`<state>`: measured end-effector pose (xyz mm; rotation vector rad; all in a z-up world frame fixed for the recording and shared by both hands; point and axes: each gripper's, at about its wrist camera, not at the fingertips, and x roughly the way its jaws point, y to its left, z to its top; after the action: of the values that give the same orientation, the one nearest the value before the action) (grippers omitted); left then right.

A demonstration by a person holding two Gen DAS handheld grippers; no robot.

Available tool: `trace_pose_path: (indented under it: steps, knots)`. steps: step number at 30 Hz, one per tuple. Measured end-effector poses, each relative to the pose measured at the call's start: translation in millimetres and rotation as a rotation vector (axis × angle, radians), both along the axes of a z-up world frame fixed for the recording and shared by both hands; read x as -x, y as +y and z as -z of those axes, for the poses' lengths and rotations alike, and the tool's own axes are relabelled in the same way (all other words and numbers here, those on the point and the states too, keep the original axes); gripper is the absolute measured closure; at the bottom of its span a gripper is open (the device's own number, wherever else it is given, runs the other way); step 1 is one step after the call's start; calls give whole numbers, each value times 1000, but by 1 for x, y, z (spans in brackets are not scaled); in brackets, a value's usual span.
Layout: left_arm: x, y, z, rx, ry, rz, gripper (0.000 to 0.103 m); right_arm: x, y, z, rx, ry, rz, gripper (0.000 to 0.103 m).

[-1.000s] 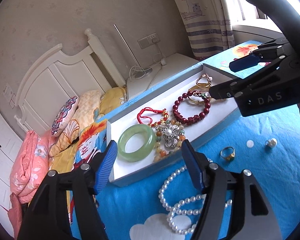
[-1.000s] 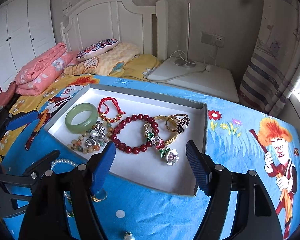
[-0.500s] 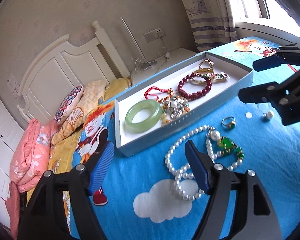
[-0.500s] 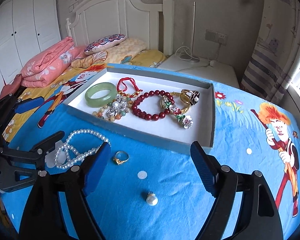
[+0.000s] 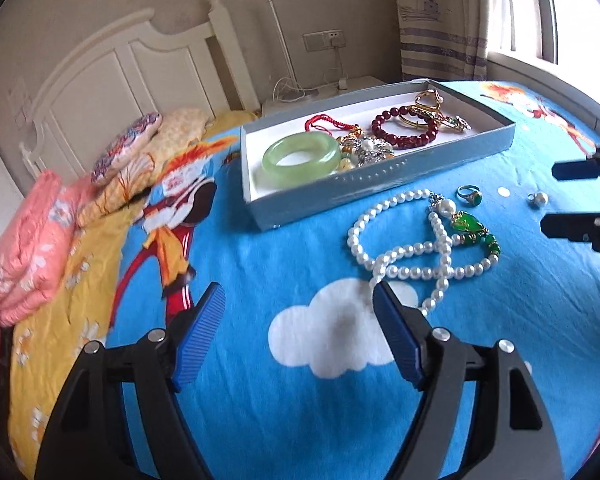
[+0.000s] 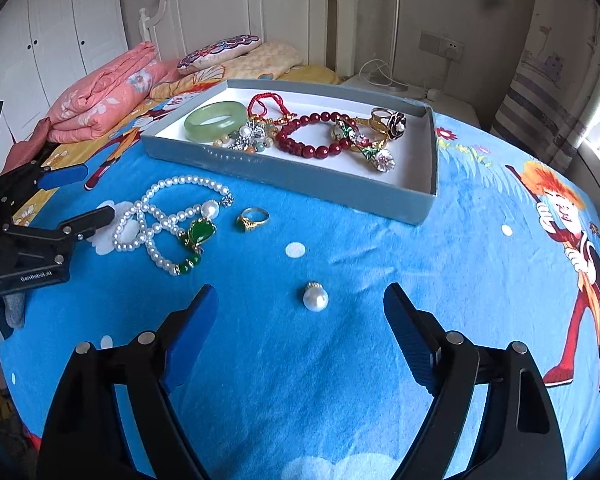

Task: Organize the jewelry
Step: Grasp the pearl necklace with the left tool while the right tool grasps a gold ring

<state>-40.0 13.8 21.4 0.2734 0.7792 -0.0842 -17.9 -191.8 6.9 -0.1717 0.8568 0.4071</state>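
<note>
A grey-blue jewelry box (image 5: 384,186) (image 6: 300,178) sits on the blue cartoon bedspread, holding a jade bangle (image 5: 300,155) (image 6: 215,119), a red bead bracelet (image 6: 315,136), a red cord and gold pieces. Outside it lie a pearl necklace with green pendant (image 5: 428,246) (image 6: 168,224), a gold ring (image 5: 470,195) (image 6: 253,218) and a loose pearl (image 5: 540,199) (image 6: 315,298). My left gripper (image 5: 300,328) is open and empty, just near of the necklace. My right gripper (image 6: 296,330) is open and empty, just near of the loose pearl.
Pillows (image 6: 220,50) and a folded pink quilt (image 6: 100,92) lie at the bed's head by the white headboard (image 5: 112,76). A white nightstand (image 6: 428,96) with cables stands behind the box. Curtains (image 5: 440,20) and a window are to the right.
Both grippers have pulled back from the box toward me. The necklace, ring and loose pearl now lie in front of them. Both stayed open.
</note>
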Motion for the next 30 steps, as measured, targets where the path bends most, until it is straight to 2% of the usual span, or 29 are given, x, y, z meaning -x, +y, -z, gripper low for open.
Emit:
trace_pose_path:
  steps: [4,9,18,21,25,30]
  knots:
    - [5,8,-1,104,49,40,25,1,-4,4,-6,21,2,22]
    - [0,-1,-2,193,95,94,25,-1,-8,5,-29,23,24,22]
    - [-36,-11,10,262,161,74,25,-3,-11,4,-42,28,25,22]
    - [-44,-12,12,268,171,75,26,-4,-8,5,-39,36,8,22]
    - [-47,-23,15,204,171,92,26,-8,-5,7,-38,50,-6,22]
    - [-58,-30,16,195,178,103,26,-16,0,7,-31,54,-21,22]
